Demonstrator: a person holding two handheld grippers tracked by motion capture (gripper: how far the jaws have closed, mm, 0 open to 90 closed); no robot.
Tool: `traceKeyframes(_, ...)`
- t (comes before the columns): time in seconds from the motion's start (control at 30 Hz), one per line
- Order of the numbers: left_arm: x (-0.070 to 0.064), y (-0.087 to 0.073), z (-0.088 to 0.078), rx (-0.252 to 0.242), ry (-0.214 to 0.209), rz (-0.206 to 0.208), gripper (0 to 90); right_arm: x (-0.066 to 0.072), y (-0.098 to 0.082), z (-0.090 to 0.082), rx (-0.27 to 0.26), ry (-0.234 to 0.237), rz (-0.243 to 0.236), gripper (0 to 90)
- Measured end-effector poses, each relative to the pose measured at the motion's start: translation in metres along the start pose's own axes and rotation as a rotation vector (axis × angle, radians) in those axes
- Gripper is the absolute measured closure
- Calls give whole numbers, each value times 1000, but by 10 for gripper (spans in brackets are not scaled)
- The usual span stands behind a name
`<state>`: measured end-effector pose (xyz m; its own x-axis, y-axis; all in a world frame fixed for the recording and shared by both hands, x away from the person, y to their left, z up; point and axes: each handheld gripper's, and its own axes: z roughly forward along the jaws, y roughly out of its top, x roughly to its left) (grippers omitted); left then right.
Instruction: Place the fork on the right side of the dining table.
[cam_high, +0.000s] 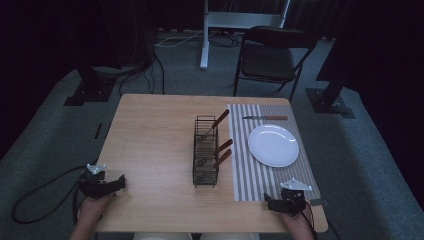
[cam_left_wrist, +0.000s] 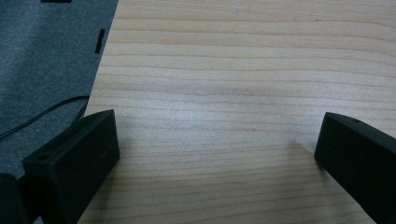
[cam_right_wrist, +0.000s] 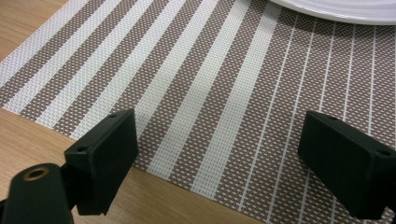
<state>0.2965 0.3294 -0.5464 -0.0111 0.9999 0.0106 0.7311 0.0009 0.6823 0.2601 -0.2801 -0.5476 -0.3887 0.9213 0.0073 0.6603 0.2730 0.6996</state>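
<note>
Three wooden-handled utensils (cam_high: 222, 146) upright in wire rack (cam_high: 205, 175); each hand-held gripper (cam_high: 119, 183) (cam_high: 268, 201) released, empty.

Black folding chair (cam_high: 272, 57) and white stand (cam_high: 240, 22) on grey carpet (cam_high: 50, 135) beyond the wooden table (cam_high: 155, 145).

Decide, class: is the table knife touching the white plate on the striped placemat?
Apart. The high view shows the knife lying beyond the plate, with a band of striped placemat plainly visible between them.
</note>
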Motion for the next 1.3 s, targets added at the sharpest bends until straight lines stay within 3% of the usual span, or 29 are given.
traceKeyframes(0.83,0,0,0,0,-3,4,2,0,8,0,64,4,-8,112)
traceKeyframes(0.9,0,0,0,0,-3,4,2,2,9,-1,70,23,-6,114)
traceKeyframes(1.3,0,0,0,0,-3,4,2,10,28,-10,14,67,-13,131)
